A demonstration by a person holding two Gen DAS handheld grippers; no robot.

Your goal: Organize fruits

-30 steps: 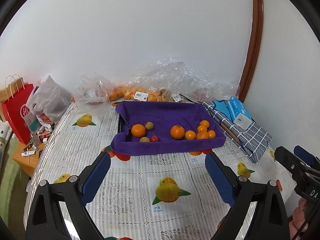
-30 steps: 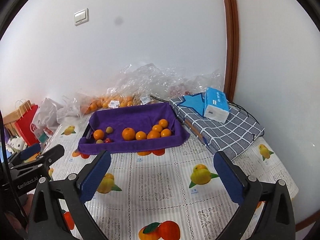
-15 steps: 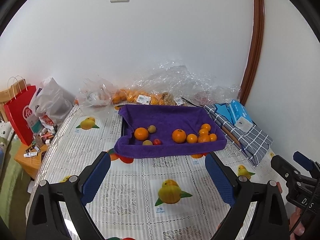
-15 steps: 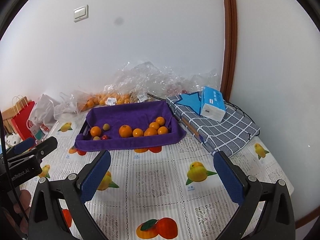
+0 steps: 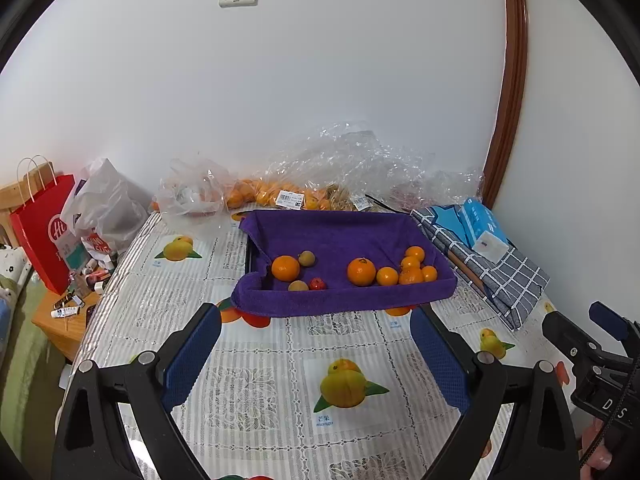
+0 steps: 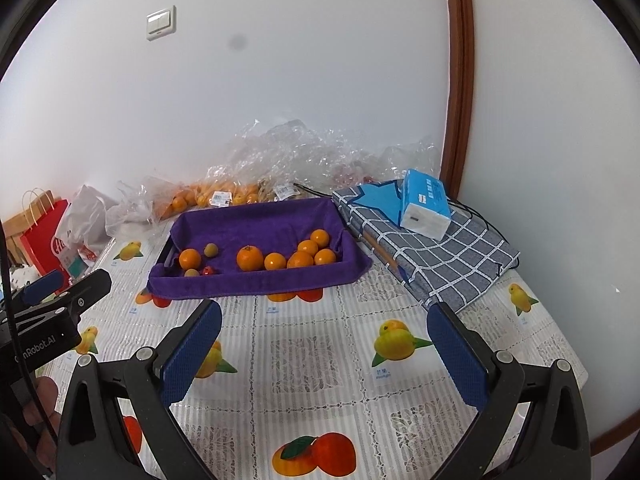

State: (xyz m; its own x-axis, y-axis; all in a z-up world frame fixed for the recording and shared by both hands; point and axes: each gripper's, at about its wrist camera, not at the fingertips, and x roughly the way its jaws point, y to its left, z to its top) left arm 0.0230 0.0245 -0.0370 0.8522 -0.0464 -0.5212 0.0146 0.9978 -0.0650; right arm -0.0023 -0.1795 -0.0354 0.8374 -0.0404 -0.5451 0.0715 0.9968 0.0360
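Nearest the cameras, the left gripper (image 5: 316, 344) and the right gripper (image 6: 324, 340) are held above the worktop (image 5: 256, 364) with their blue-padded fingers (image 5: 192, 356) spread wide and nothing between them. The worktop is covered with a cloth printed with fruit pictures. Further on, a tray lined with a purple towel (image 5: 340, 240) is seen near the middle of the worktop. Within it, a large orange (image 5: 285, 268), two small brownish fruits (image 5: 307, 258) and a small red fruit (image 5: 317, 283) are gathered at the left end, while another large orange (image 5: 361, 271) and a cluster of smaller oranges (image 5: 412, 270) lie towards the right. To the right of the tray, a folded checked cloth (image 6: 436, 256) is laid, with a blue tissue pack (image 6: 425, 204) on top. Against the wall, clear plastic bags of oranges (image 5: 260, 194) are piled.
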